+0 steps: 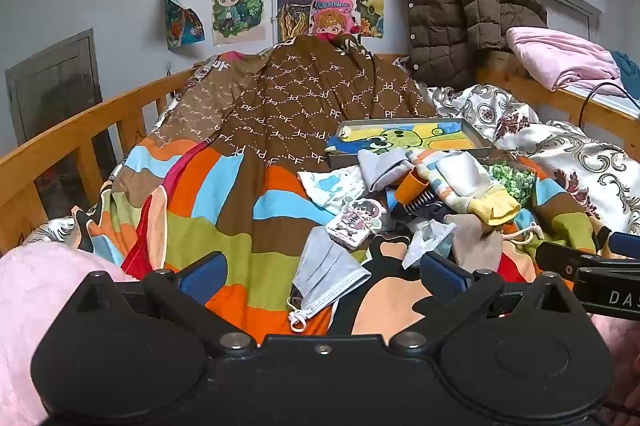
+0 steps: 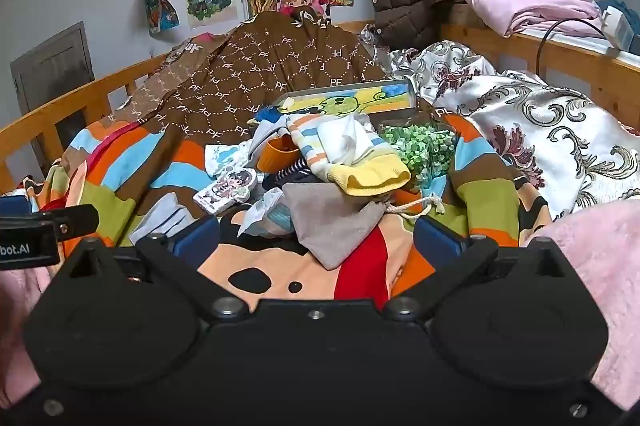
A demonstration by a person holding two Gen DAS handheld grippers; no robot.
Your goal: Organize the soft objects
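The heap of soft things, topped by a striped white sock with a yellow cuff, sits in the middle of your right wrist view, right of centre in the left one, on the brightly striped cartoon-print bedspread. A grey drawstring fabric pouch lies at the near edge of the heap, just ahead of your right gripper, whose blue-padded jaws stand wide apart and empty. A pale blue disposable face mask lies lower centre in the left view, between the spread, empty jaws of your left gripper. A small cartoon-printed card pack rests just beyond the mask. Behind the heap lies a shallow grey box holding a crayon drawing, then a brown monogrammed blanket reaching toward the upper frame.
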